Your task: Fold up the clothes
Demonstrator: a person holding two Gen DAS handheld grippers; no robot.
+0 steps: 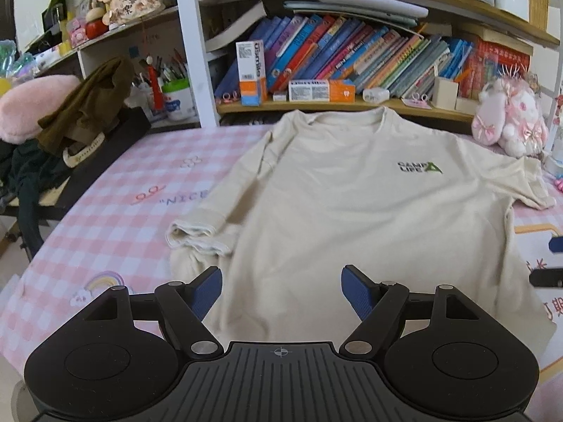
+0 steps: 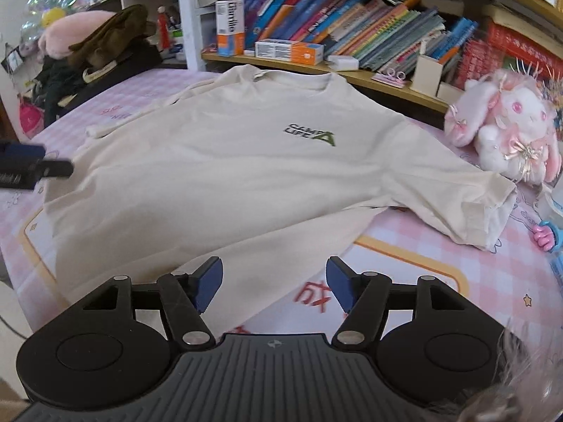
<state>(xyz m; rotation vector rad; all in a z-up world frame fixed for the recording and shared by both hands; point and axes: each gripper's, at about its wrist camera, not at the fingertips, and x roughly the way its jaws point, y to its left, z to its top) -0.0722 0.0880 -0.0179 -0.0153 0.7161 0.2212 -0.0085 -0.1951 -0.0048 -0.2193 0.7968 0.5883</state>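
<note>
T-shirt (image 1: 352, 211) hem behind the left tongs (image 1: 281, 290) — right tongs (image 1: 552, 260) cut off at frame edge

Bare pink checked surface (image 1: 116, 211) is lying open left of the cream T-shirt (image 1: 352, 218). A heap of dark clothes (image 1: 81, 112) is crowding the far-left edge. A plush rabbit (image 2: 506, 123) is sitting just beside the shirt's right sleeve, narrowing passage there. A bookshelf (image 2: 387, 77) is closing off the far side behind the collar.

T-shirt (image 1: 352, 211) spread flat on table (image 1: 116, 218). Bookshelf (image 1: 352, 105) behind it, plush toy (image 1: 506, 119) at right, clothes pile (image 1: 81, 112) at left.
</note>
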